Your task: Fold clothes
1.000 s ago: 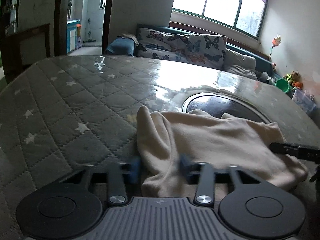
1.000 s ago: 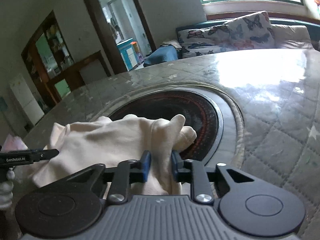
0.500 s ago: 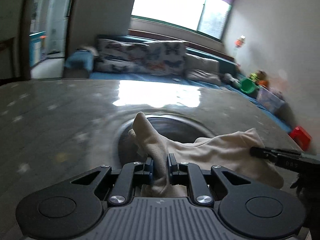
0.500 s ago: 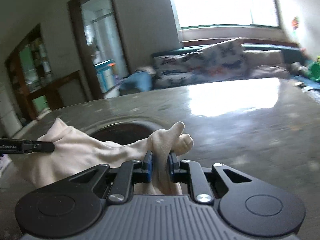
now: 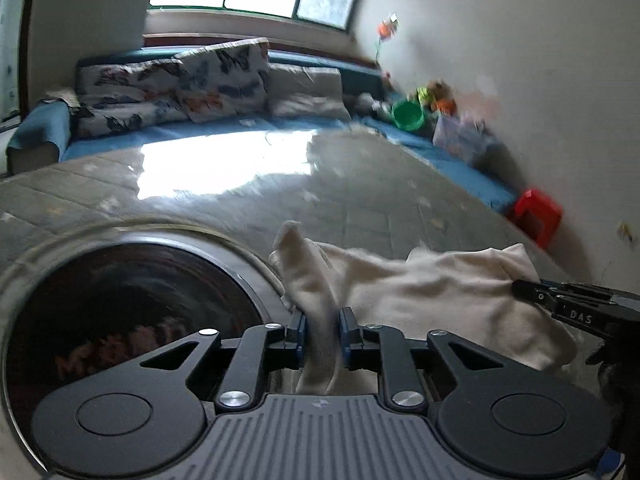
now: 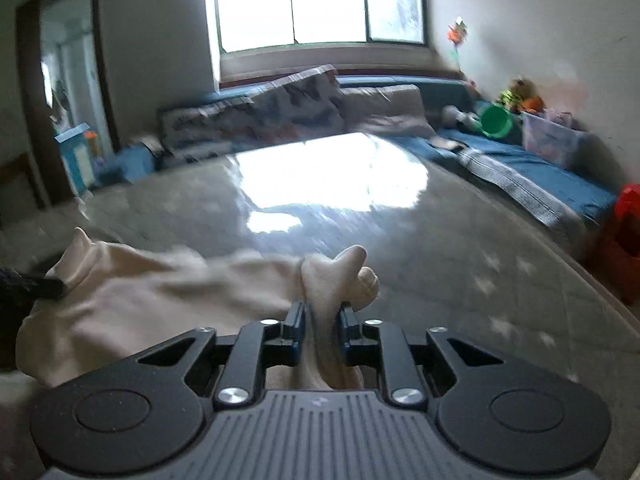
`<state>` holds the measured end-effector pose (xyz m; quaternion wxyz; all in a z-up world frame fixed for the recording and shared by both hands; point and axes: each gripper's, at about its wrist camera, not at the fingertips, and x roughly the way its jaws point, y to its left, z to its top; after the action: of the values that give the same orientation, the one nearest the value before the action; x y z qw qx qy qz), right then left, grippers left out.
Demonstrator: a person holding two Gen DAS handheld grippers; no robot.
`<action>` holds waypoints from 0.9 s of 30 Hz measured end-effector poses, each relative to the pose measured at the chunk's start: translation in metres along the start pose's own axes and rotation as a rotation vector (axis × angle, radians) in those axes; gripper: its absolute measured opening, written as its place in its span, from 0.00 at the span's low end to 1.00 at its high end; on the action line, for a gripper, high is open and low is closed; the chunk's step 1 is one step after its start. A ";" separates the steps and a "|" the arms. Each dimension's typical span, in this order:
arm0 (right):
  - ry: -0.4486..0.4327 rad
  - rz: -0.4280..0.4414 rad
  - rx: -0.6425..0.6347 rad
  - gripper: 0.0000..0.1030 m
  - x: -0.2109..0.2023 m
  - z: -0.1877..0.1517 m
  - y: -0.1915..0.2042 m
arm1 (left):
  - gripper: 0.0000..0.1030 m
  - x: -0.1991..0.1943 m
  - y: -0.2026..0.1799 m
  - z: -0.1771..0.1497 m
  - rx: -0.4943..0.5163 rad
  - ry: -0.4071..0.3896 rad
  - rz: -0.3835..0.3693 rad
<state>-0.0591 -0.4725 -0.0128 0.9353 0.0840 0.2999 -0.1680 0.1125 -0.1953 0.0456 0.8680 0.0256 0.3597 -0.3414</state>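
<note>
A wide round table [image 5: 380, 200] covered in a grey quilted, star-printed cloth under glossy plastic fills both views, window light glaring off it. A dark circular glass insert [image 5: 132, 308] sits in the tabletop, at the left of the left wrist view. Behind the table runs a blue sofa [image 6: 520, 164] with butterfly-print cushions [image 5: 172, 88], with a green bucket [image 6: 496, 120] and a red stool [image 5: 536, 216] near the wall.

A cream garment [image 5: 432, 300] is stretched between the two grippers above the table, beside the glass insert. The left gripper [image 5: 322, 332] pinches a bunched fold of the garment; its jaws are easing apart with the cloth between them. The right gripper [image 6: 322, 330] grips another bunched end [image 6: 336, 280] likewise, jaws also loosening around the fabric.
</note>
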 end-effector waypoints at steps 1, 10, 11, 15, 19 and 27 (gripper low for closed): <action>0.007 -0.021 -0.007 0.22 0.001 -0.004 -0.001 | 0.34 -0.001 0.001 -0.002 0.007 -0.002 0.009; -0.063 0.077 -0.099 0.31 -0.008 -0.003 0.044 | 0.51 -0.046 0.045 -0.007 -0.049 -0.053 0.109; -0.060 0.106 -0.124 0.31 -0.005 -0.005 0.057 | 0.52 -0.052 0.050 -0.009 -0.060 -0.056 0.123; -0.033 0.173 -0.196 0.33 0.001 -0.018 0.096 | 0.52 -0.077 0.065 -0.018 -0.068 -0.067 0.173; -0.054 0.185 -0.264 0.33 -0.003 -0.027 0.127 | 0.52 -0.106 0.079 -0.029 -0.061 -0.079 0.244; -0.062 0.325 -0.374 0.42 -0.026 -0.040 0.170 | 0.63 -0.163 0.109 -0.049 -0.073 -0.108 0.389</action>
<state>-0.0381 -0.2979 -0.0201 0.9580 -0.0487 0.2797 0.0404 0.0665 -0.0040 0.0921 0.9359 0.0449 0.3130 -0.1551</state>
